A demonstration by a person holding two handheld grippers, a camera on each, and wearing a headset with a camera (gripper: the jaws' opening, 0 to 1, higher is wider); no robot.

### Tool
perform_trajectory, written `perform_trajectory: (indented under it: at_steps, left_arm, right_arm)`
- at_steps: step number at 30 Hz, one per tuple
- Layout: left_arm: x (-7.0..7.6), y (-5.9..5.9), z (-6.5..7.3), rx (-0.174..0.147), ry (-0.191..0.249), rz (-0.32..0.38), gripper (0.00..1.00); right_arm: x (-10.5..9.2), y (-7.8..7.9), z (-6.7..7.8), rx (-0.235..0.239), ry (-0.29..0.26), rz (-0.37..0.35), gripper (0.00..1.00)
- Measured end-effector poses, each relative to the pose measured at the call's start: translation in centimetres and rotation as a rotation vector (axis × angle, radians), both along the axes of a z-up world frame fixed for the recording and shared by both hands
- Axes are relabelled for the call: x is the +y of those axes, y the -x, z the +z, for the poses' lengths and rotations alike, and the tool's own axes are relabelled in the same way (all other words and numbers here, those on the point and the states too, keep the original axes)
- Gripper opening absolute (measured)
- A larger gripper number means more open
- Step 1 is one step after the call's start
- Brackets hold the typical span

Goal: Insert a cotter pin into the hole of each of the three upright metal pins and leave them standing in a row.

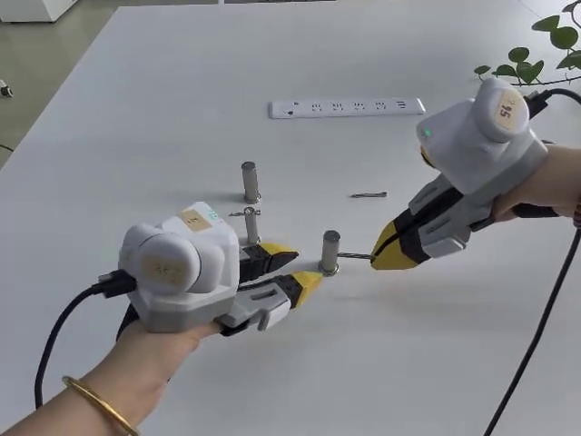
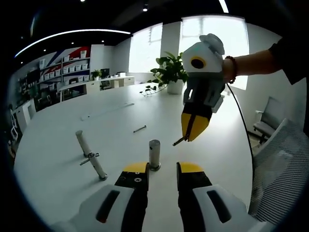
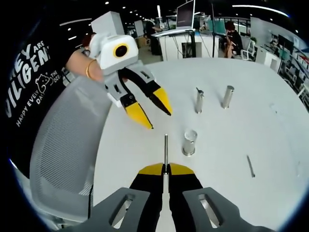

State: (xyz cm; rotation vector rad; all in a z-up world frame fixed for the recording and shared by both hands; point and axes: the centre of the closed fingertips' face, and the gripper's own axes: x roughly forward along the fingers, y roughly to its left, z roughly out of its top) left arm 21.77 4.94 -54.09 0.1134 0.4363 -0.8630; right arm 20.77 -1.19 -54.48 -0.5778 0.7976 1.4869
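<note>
- The big white desk [image 1: 182, 82] carries everything. There's a leafy plant [image 1: 536, 54] at its far right edge and a white power strip [image 1: 347, 108] lying flat toward the far side.
- The left hand-held gripper [image 1: 300, 265] sits low on the near left. Its jaws are spread wide with nothing in them, and the yellow tips are just beside the base of the nearest metal pin [image 1: 330, 252], on its left.
- The right hand-held gripper [image 1: 383, 257] comes in from the right, tilted down. Its jaws are pinched tight on the held cotter pin [image 1: 355, 255].
- That nearest metal pin stands upright between the two grippers.
- The middle metal pin [image 1: 251, 224] stands further left and farther away, with the far metal pin [image 1: 251, 182] right behind it. Both are upright too.
- The held cotter pin sticks out leftward, with its tip just beside the nearest metal pin's side, not through it.
- The fitted cotter pin [image 1: 243, 213] pokes crosswise through the middle metal pin near its top.
- The loose cotter pin [image 1: 369, 194] lies flat on the desk to the right of the two farther pins, well apart from them.
</note>
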Motion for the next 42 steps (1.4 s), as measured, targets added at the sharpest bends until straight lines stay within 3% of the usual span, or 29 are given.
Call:
perform_trajectory:
  at_steps: [9,18,31,42]
  left_arm:
    - [-0.5,-1.5,-1.0,-0.015,-0.037,0.034,0.22]
    - [-1.3,-2.6,-2.3,-0.005,-0.078,0.025,0.21]
    - [-2.3,-3.5,-4.0,0.017,-0.104,0.019,0.18]
    - [-2.8,-4.0,-4.2,-0.013,-0.136,-0.007,0.13]
  right_arm:
    - [-0.7,-1.7,-1.2,-0.012,0.028,-0.038,0.00]
    - [-1.1,-3.3,-2.2,-0.019,0.048,-0.077,0.00]
    - [-0.6,-3.3,-2.2,-0.003,0.031,-0.076,0.00]
    - [-0.6,-3.2,-2.2,0.001,0.026,-0.067,0.00]
